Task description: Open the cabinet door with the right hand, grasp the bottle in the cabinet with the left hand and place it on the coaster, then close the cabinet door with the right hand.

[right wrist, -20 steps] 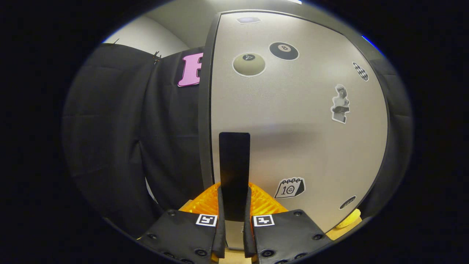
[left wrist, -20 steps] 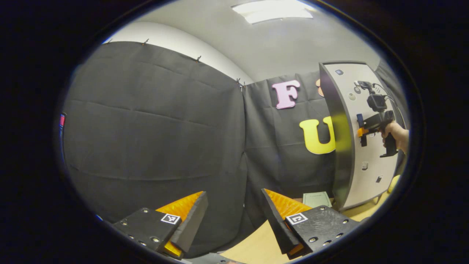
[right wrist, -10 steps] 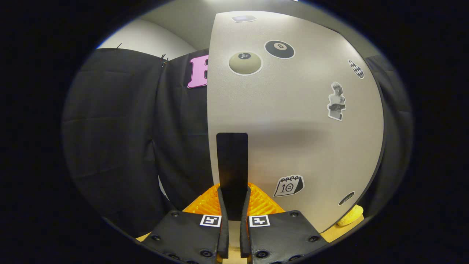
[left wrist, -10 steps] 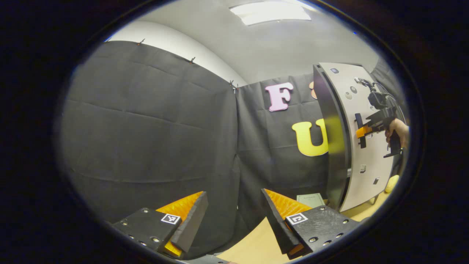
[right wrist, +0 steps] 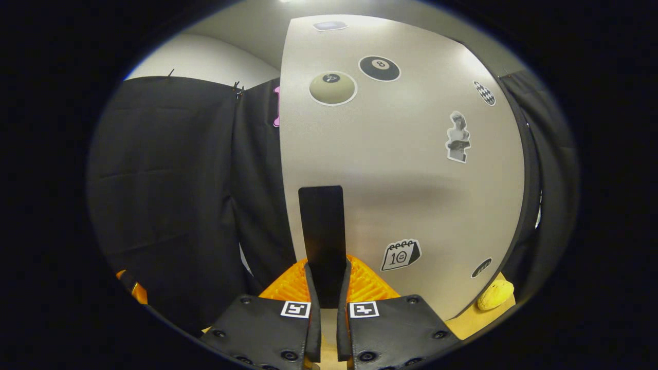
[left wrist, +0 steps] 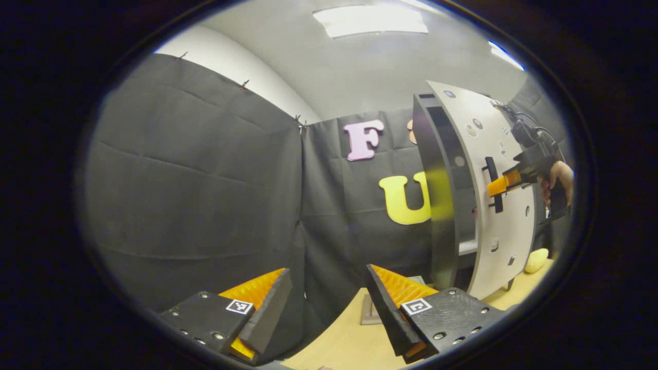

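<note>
Black cloth (left wrist: 205, 180) hangs in creased panels around the booth, pinned along its top edge with small clips, and two of the panels meet at a corner seam. Above the cloth runs a plain white wall (left wrist: 231, 56), curving up into a pale grey ceiling (left wrist: 370, 72) where a rectangular light panel (left wrist: 370, 21) glows bright, with a second strip of light (left wrist: 506, 55) off to the right. Down low, a light wooden counter (left wrist: 344, 339) catches the glow, its surface smooth and tan against the dark cloth behind it.
</note>
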`<act>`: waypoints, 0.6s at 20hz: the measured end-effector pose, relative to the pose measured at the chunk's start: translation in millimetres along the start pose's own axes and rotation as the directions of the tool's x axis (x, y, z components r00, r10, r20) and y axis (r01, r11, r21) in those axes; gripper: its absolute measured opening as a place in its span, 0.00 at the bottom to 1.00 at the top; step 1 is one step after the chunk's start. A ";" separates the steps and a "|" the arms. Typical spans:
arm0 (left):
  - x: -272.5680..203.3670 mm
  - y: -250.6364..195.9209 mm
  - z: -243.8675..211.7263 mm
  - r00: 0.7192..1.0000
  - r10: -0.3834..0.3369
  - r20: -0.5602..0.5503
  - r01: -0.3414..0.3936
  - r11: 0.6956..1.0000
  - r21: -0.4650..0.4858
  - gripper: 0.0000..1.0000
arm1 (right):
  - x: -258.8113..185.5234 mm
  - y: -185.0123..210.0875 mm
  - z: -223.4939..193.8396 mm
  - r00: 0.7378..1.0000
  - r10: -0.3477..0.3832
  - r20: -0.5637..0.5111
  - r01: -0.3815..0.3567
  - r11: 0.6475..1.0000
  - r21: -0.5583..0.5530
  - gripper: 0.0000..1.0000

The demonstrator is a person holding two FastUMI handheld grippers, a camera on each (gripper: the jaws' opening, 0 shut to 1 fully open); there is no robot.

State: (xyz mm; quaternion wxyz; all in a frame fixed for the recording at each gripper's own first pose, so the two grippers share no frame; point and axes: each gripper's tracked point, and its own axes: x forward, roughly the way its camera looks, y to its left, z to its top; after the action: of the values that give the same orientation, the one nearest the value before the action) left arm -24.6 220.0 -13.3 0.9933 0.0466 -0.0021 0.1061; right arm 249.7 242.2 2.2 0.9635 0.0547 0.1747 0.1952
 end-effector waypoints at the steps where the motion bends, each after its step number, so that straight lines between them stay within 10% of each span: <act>1: 2.3 -3.0 -1.1 1.000 -0.011 0.001 0.011 1.000 0.000 0.87 | -0.8 -0.2 -0.1 1.000 0.004 0.000 -0.004 1.000 0.000 0.12; 12: 19.9 -67.2 4.6 0.990 -0.142 0.019 0.142 0.989 -0.029 0.87 | -4.0 -6.5 0.9 0.997 0.074 0.012 -0.074 0.997 0.013 0.12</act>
State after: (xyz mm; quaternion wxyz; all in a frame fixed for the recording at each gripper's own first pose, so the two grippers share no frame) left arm 9.0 158.4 -14.7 0.9988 0.0327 -0.0086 0.0347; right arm 248.9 234.6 3.2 0.9562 0.0689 0.1682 0.2293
